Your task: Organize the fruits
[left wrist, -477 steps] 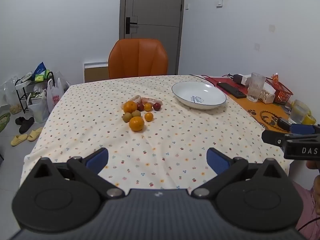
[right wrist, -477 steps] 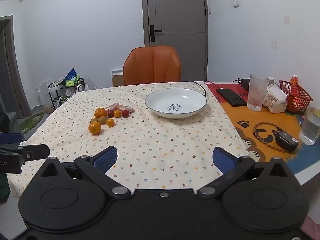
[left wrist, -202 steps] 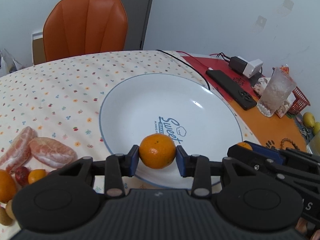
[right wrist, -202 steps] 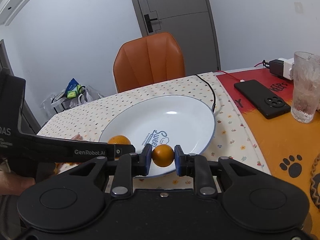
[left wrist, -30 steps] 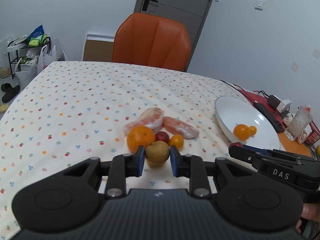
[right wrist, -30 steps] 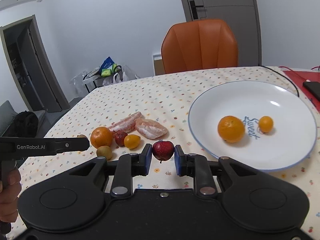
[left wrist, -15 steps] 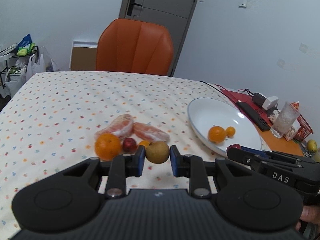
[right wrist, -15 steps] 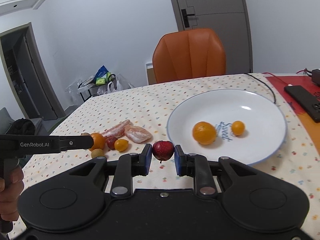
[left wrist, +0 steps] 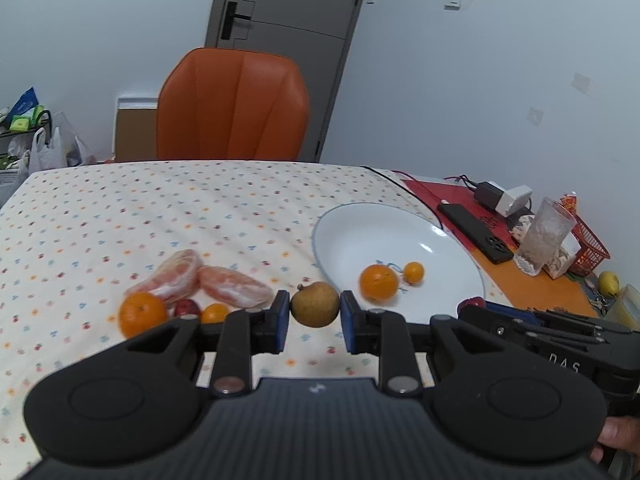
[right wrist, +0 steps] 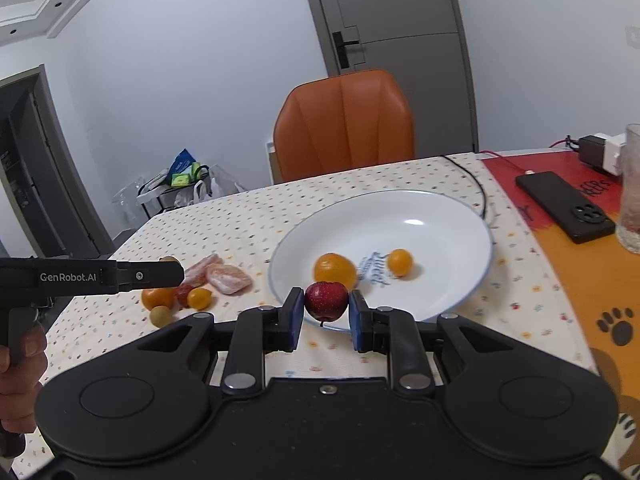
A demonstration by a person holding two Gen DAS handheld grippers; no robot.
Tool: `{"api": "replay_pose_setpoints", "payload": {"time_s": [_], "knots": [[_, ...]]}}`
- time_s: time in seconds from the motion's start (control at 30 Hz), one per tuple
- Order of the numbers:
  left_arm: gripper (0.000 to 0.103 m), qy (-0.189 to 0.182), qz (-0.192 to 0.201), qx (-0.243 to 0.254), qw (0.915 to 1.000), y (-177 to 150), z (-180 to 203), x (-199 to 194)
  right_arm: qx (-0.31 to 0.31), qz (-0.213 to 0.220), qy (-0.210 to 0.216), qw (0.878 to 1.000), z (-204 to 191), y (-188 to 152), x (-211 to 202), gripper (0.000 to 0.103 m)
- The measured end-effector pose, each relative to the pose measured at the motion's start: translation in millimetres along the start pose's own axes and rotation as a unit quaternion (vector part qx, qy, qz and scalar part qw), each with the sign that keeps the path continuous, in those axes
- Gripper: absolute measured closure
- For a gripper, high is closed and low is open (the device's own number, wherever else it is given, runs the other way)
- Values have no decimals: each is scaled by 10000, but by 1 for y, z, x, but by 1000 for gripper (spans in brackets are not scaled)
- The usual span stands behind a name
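Note:
My left gripper (left wrist: 315, 315) is shut on a brown round fruit (left wrist: 315, 307), held above the cloth just left of the white plate (left wrist: 400, 236). My right gripper (right wrist: 326, 310) is shut on a small red fruit (right wrist: 326, 299) over the plate's (right wrist: 424, 216) near rim. In the plate lie an orange (right wrist: 334, 269) and a smaller orange fruit (right wrist: 400, 262). On the cloth remain an orange (left wrist: 143, 314), a red fruit (left wrist: 187, 307), a small orange fruit (left wrist: 215, 313), two peeled segments (left wrist: 234, 286) and another brown fruit (right wrist: 161, 316).
An orange chair (left wrist: 232, 104) stands behind the table. Right of the plate are a black cable (right wrist: 478, 192), a phone (right wrist: 568, 208), a glass (left wrist: 546, 236), a charger (left wrist: 504, 198) and a red basket (left wrist: 592, 248). A hand (right wrist: 18, 368) holds the left gripper's handle.
Both grippers have moved right toward the plate, each still carrying its fruit. The loose fruits on the cloth now lie further left in both views.

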State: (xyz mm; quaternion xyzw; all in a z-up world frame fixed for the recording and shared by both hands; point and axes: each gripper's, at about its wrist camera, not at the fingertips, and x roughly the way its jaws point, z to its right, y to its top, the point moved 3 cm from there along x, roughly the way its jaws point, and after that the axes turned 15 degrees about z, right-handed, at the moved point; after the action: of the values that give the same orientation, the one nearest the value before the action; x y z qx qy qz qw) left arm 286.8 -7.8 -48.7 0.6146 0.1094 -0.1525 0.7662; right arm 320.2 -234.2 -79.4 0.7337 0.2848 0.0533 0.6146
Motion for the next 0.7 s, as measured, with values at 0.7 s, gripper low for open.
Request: {"api": "replay_pose_setpoints", "payload": {"time_s": [0.7], "knots": [[78,-506,-406,328,9974,-14,57,65,234,76,-523,9983,41,-1,10,81]]}}
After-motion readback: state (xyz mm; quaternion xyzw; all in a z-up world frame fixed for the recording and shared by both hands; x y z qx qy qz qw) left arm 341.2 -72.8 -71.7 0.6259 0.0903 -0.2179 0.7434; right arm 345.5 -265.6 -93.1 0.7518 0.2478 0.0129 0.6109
